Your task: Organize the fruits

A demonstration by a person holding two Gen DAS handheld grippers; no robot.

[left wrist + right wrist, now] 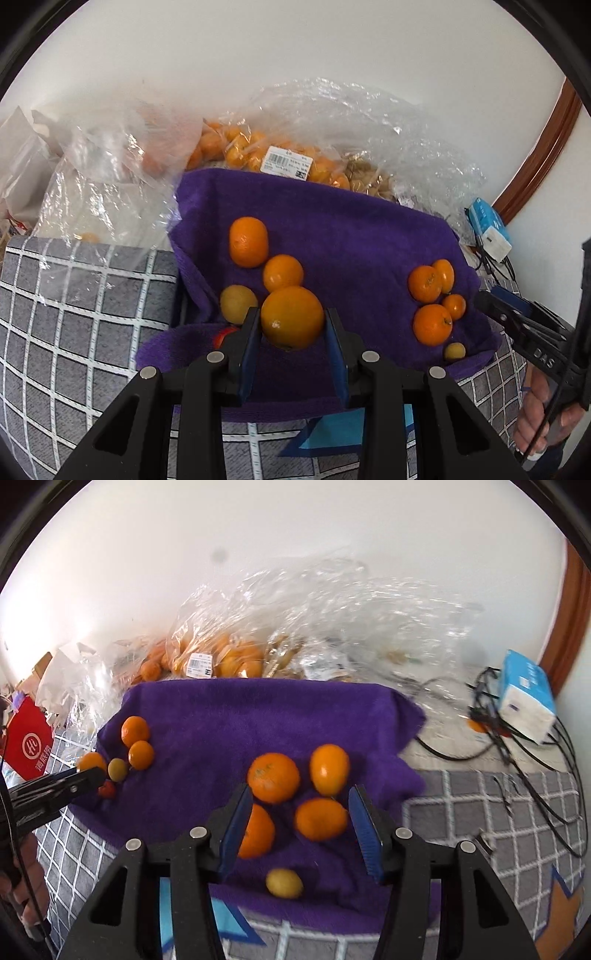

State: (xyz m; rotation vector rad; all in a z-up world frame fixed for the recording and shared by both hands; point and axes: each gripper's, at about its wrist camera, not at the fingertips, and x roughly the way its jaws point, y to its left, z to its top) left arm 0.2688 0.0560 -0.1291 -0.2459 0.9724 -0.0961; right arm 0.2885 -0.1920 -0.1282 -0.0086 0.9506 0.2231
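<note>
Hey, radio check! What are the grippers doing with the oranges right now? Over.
Left gripper shut on big orange. Right gripper open over an orange cluster on purple towel, nothing held. Nothing in the way.

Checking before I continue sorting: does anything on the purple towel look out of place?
A small red fruit lies at the purple towel's near-left edge, half hidden behind the left gripper, the only red piece among oranges and yellowish fruits. Nothing spilled or damaged.

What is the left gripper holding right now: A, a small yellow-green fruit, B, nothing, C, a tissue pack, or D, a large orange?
D: in the left wrist view the left gripper has its blue pads pressed on both sides of a large orange above the purple towel.
</note>
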